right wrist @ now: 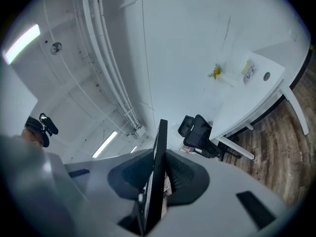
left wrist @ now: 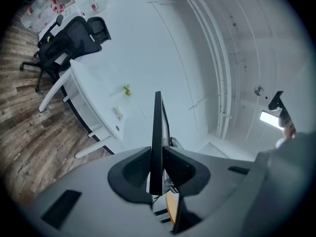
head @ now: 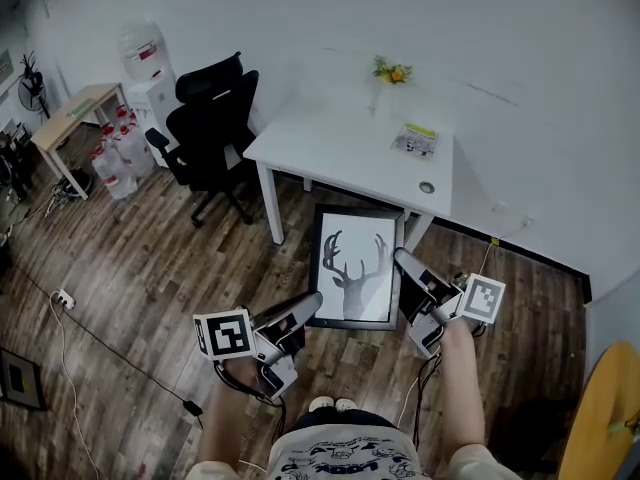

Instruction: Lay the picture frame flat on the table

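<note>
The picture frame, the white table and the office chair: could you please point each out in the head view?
picture frame (head: 355, 268), head view, middle of the deer print
white table (head: 335, 146), head view, bare part of its top
office chair (head: 213, 118), head view, its backrest

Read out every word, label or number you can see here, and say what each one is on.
No text can be read.
Printed sheet on the white table: print too small.
Person's shirt: lettering blurred.
Water jugs: red labels too small.
Marker cubes: square patterns only, no words.
</note>
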`<state>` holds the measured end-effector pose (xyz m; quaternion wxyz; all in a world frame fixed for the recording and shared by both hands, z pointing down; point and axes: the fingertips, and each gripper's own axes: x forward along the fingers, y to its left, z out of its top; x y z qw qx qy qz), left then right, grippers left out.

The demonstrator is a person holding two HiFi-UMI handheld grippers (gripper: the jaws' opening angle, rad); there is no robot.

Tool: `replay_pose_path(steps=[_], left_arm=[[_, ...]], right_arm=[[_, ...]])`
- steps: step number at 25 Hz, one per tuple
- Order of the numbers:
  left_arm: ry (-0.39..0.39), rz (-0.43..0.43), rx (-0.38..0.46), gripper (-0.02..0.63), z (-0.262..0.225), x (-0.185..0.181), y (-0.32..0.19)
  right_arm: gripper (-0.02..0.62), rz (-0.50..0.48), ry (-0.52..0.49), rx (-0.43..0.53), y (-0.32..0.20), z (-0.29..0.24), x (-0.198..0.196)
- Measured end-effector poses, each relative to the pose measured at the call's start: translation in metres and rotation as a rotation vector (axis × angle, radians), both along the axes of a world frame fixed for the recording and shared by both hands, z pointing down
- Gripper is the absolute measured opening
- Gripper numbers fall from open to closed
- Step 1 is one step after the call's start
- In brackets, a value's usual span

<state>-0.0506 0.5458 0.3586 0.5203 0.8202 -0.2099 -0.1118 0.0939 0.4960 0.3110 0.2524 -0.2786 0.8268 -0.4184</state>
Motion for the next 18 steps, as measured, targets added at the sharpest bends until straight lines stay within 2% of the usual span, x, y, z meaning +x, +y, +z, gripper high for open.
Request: replay_pose_path(steps=[5,9,14,18], left_arm=[[-0.033,0.005,-0.004,0.084,0.01,-0.007,-0.01],[-0.047,0.02,0.035,0.084,0.009,-0.008,-0.027],[-0.03,0.0,-0.029,0.084,0.019,-0.008,-0.027],[-0.039,0.002,0.007,0.084,0.023,-0.007,-0.027]], right_arm=[[0.083,0.005,-0.002,-0.012,-0.009,0.01,-0.005],[0.083,0.008,-0.008,-0.041,-0.023,0.018,-0.006],[0.083,0.001,-0.001,-0.037,-0.027,0.021,-0.006],[0.083,-0.004,0.004,-0.033,-0.027,0.028,-0.006]])
